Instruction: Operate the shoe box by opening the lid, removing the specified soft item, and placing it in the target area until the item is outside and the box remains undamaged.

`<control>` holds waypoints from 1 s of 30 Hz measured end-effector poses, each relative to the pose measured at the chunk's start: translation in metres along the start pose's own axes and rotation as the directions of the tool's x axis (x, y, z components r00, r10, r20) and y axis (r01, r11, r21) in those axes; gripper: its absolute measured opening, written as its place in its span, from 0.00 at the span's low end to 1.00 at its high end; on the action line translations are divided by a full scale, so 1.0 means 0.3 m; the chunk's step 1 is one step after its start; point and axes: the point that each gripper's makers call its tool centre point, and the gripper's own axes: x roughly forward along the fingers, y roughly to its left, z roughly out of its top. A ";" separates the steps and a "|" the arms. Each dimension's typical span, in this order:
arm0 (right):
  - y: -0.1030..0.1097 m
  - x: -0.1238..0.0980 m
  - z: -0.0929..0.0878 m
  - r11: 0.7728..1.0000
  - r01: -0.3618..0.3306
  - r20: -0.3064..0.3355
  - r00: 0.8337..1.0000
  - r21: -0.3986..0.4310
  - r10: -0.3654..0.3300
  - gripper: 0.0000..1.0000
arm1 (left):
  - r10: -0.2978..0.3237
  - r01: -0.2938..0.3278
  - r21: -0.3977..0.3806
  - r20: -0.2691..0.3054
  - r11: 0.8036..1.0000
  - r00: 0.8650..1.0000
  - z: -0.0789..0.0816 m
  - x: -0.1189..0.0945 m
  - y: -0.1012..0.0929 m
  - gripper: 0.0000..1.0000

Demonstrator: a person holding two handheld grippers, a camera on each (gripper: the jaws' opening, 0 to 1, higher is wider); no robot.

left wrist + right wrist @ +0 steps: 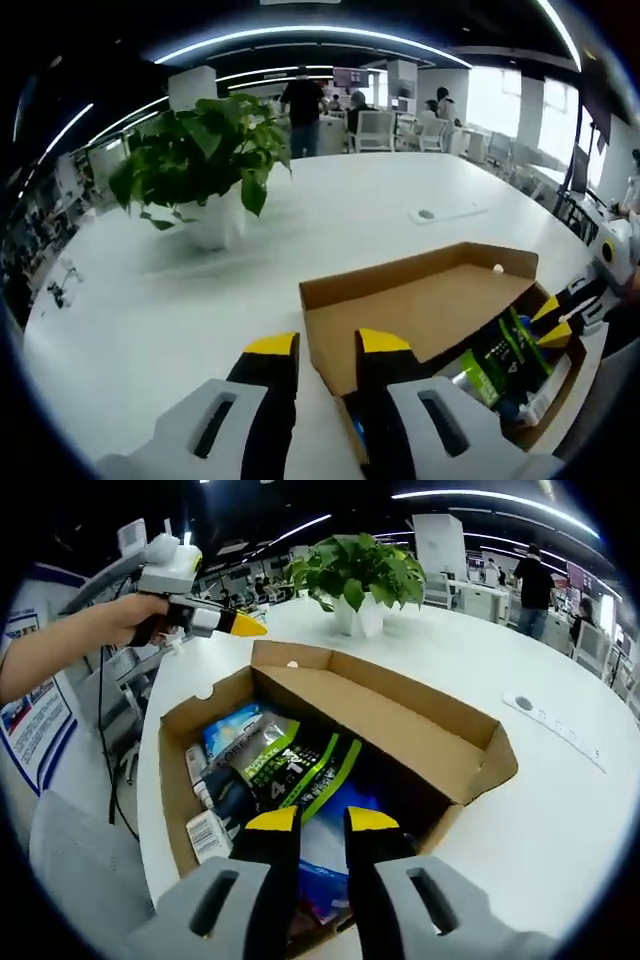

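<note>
Yellow-tipped left tongs (328, 347) straddle the open shoe box (420, 300) wall; right tongs (310, 822) hover slightly apart above.

We see a large white table (380, 215) holding a leafy potted plant (205, 165). Behind it stretches an open office with white chairs (375, 130), bright windows (495, 100), curved ceiling light strips (300, 32) and standing people (302, 105).

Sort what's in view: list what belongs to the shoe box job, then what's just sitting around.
Job: shoe box, lid open; soft packets inside; left gripper; right gripper.

Lying about: potted plant; flat plate on table; table.
</note>
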 end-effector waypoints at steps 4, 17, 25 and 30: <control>-0.011 0.022 0.013 1.000 0.000 -0.008 1.000 -0.010 0.000 0.17 | -0.019 0.019 0.003 -0.004 1.000 1.000 -0.019 -0.039 -0.026 0.22; -0.013 0.095 0.037 0.998 -0.020 -0.039 0.999 0.064 0.022 0.10 | -0.087 0.088 0.018 -0.059 0.996 0.994 -0.137 -0.120 -0.150 0.26; -0.009 0.079 0.030 1.000 -0.005 -0.063 0.998 0.009 0.006 0.01 | -0.132 0.144 0.072 -0.152 0.987 0.980 -0.228 -0.121 -0.230 0.28; -0.015 0.077 0.026 1.000 0.004 -0.071 0.997 -0.021 -0.005 0.00 | -0.168 0.181 0.057 -0.182 0.982 0.969 -0.259 -0.107 -0.274 0.28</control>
